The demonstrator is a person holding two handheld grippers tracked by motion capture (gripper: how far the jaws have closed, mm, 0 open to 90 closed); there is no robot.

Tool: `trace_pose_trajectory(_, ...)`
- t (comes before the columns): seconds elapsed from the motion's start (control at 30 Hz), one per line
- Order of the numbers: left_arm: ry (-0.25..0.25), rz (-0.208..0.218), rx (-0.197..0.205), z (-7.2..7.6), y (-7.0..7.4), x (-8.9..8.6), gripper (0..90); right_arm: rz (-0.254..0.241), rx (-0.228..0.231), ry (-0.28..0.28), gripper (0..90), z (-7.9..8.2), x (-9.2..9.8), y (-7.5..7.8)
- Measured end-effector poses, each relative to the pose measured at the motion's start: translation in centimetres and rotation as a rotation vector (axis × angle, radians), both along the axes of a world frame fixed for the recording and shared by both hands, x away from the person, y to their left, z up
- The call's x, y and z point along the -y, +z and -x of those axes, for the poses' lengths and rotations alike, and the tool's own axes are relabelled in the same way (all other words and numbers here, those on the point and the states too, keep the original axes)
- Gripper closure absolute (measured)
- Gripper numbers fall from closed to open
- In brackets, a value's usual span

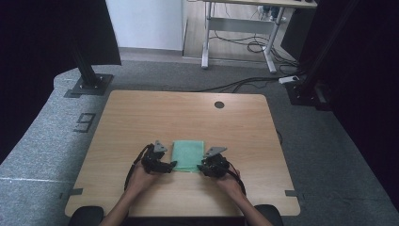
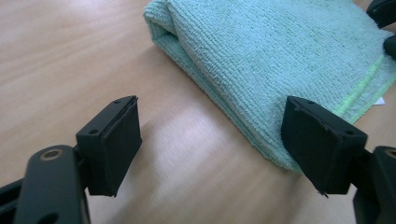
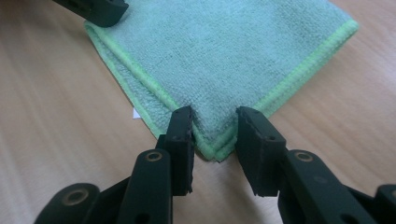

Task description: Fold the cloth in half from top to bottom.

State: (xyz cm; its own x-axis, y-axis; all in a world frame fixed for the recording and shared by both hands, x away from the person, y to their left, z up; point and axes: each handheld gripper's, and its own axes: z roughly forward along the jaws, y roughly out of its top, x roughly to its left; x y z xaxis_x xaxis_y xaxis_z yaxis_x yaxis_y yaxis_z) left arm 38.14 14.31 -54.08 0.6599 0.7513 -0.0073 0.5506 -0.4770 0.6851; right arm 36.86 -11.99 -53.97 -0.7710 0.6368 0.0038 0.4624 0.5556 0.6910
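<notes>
A folded mint-green towel [image 1: 188, 156] lies flat on the wooden table [image 1: 141, 117] near its front middle. My left gripper [image 1: 171, 165] sits at the towel's left side. In the left gripper view its jaws [image 2: 212, 126] stand wide apart over bare wood, and the towel's folded edge [image 2: 280, 51] runs beside the right pad without being pinched. My right gripper [image 1: 201, 167] is at the towel's near right corner. Its jaws [image 3: 215, 123] straddle that hemmed corner of the towel [image 3: 224, 51] with a gap on both sides, so the corner lies loose on the wood.
A dark round hole [image 1: 219, 104] marks the table's far side. A small white tag [image 3: 136, 114] peeks from under the towel. Beyond the table stand black frame posts [image 1: 87, 66], a white-legged desk [image 1: 242, 23] and floor cables [image 1: 244, 84].
</notes>
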Motion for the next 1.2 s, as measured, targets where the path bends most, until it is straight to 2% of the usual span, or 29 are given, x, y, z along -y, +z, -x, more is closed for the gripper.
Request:
trace_pose_trajectory(0.27,0.029,-0.013,0.023,-1.9,-0.1,-0.2,15.5,0.007,0.0,-0.047,63.7,-1.7,0.6,-0.1)
trace_pose_trajectory(0.4,0.024,-0.019,0.032,-2.7,-0.1,-0.4,14.8,-0.003,-0.01,-0.076,63.7,-2.6,1.1,-0.1)
trace_pose_trajectory(0.6,0.038,0.006,0.02,-3.7,-0.3,-0.6,14.5,-0.007,-0.009,-0.091,61.1,-3.5,1.4,-0.1)
trace_pose_trajectory(0.73,0.039,0.027,0.012,-4.0,-0.5,-0.5,14.6,-0.01,-0.009,-0.094,55.3,-3.9,1.2,-0.2)
trace_pose_trajectory(0.87,0.036,0.026,0.015,-4.1,-0.5,-0.4,14.6,-0.005,0.002,-0.103,50.4,-4.4,1.0,-0.2)
trace_pose_trajectory(1.07,0.05,0.045,0.008,-4.6,-0.6,-0.2,14.6,-0.007,0.005,-0.143,48.4,-5.9,1.1,-0.3)
trace_pose_trajectory(1.2,0.055,0.041,0.014,-4.9,-0.6,-0.1,14.6,-0.013,0.005,-0.158,48.3,-6.7,1.3,-0.3)
